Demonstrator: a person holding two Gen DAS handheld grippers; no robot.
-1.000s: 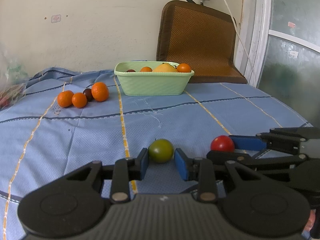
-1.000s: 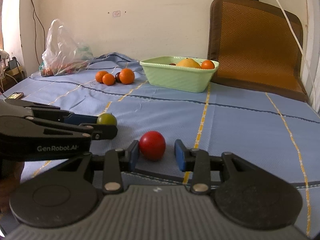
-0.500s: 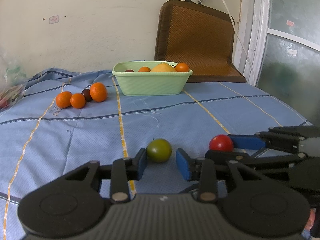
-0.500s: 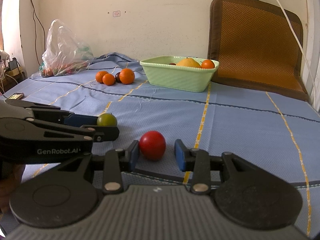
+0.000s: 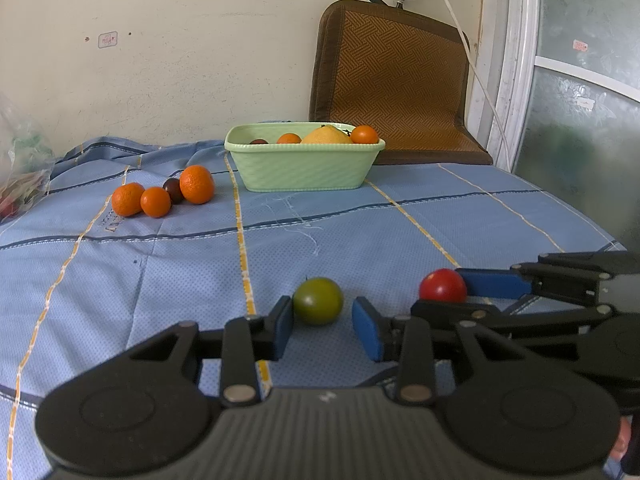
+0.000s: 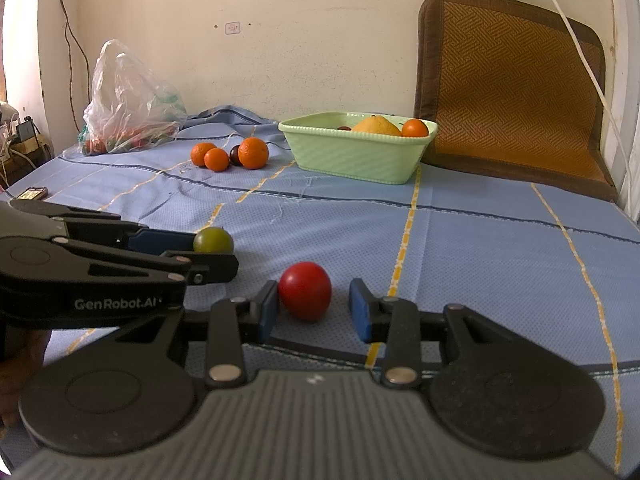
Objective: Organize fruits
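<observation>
A green tomato (image 5: 318, 300) lies on the blue cloth between the fingers of my left gripper (image 5: 324, 330). The left pad is at its side and a gap shows on the right, so the gripper is open. A red tomato (image 6: 305, 291) lies between the fingers of my right gripper (image 6: 314, 314), also open, with a gap at the right pad. Both tomatoes rest on the cloth. A light green basket (image 5: 304, 172) at the back holds a yellow fruit, small oranges and a dark fruit. Three oranges and a dark plum (image 5: 160, 196) lie in a cluster left of the basket.
A woven brown mat (image 5: 396, 80) leans on the wall behind the basket, with a white cable hanging over it. A plastic bag (image 6: 124, 112) of produce sits at the far left. A small flat object (image 6: 34, 193) lies near the left edge. Both grippers stand side by side.
The left gripper's jaws have widened a little around the green tomato. The right gripper and the red tomato have not moved.
</observation>
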